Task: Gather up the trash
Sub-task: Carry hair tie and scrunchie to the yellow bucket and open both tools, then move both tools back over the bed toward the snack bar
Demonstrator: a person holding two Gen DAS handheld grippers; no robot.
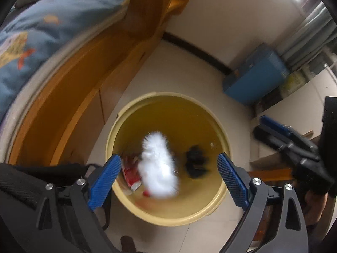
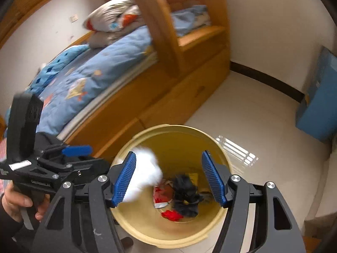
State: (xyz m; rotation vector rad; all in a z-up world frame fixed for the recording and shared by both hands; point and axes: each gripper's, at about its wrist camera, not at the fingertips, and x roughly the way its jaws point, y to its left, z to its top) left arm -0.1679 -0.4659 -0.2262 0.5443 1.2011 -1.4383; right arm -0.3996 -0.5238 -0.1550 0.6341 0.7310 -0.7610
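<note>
The left gripper point(image 1: 168, 179) is hovering over the yellow bucket point(image 1: 219, 126), its blue fingers point(image 1: 103, 183) spread wide and pinching nothing. Between them, but lower and apart from both pads, a white fluffy wad point(image 1: 158, 166) is showing blurred, probably falling into the bucket. The right gripper point(image 2: 168, 177) is also hanging above the bucket with fingers spread and empty; in its view the wad point(image 2: 145, 170) is sitting just beside the left-hand finger point(image 2: 124, 179), whether touching it I cannot tell.

Deeper in the bucket, a red and white wrapper point(image 1: 131, 174), a black crumpled clump point(image 1: 195, 162) and a small red scrap point(image 2: 171, 215) are lying on the bottom.

The risk here, as I judge it: the light wad may be snagging on a ribbed pad or drifting onto the rim, then landing on the tiled floor point(image 2: 242, 109). With both tools crowding one opening, a careless withdrawal could be knocking them together or tipping the bucket.

Beyond, the wooden bed frame point(image 2: 168, 97) with its blue quilt point(image 2: 101, 67) is standing close behind the bucket, and a blue box point(image 1: 254, 76) is sitting by the far wall.
</note>
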